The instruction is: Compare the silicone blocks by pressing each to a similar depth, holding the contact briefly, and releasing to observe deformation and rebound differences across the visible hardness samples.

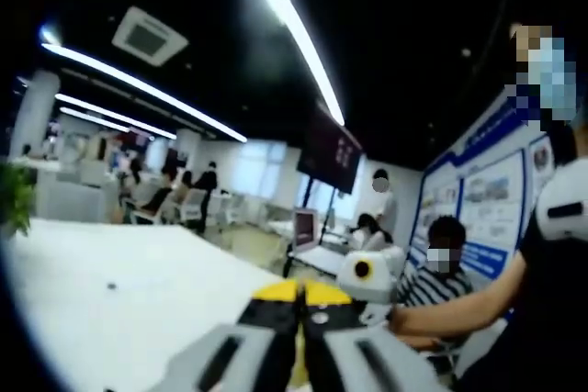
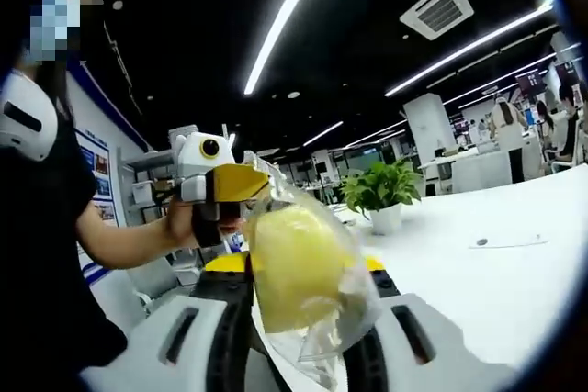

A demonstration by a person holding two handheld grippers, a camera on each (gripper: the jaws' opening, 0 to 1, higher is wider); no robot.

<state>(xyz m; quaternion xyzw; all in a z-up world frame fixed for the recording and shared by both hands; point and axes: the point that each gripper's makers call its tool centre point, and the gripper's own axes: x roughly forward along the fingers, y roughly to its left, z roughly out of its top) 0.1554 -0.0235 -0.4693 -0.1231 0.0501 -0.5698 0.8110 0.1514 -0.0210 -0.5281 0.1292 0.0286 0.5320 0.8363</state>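
In the left gripper view your left tool [image 1: 300, 305] rises from the bottom with its yellow-tipped jaws pressed together and nothing between them; beyond it lies the white surface [image 1: 138, 291], and your right tool [image 1: 366, 273] shows to the right, held in your hand [image 1: 404, 317]; in the right gripper view your right tool [image 2: 303, 319] is clamped on a clear plastic bag [image 2: 317, 296] holding a yellow silicone block [image 2: 289, 263], raised above the white surface [image 2: 496, 263]; your left tool [image 2: 230, 185] meets the bag's top edge, and a potted plant [image 2: 381, 192] stands farther off.
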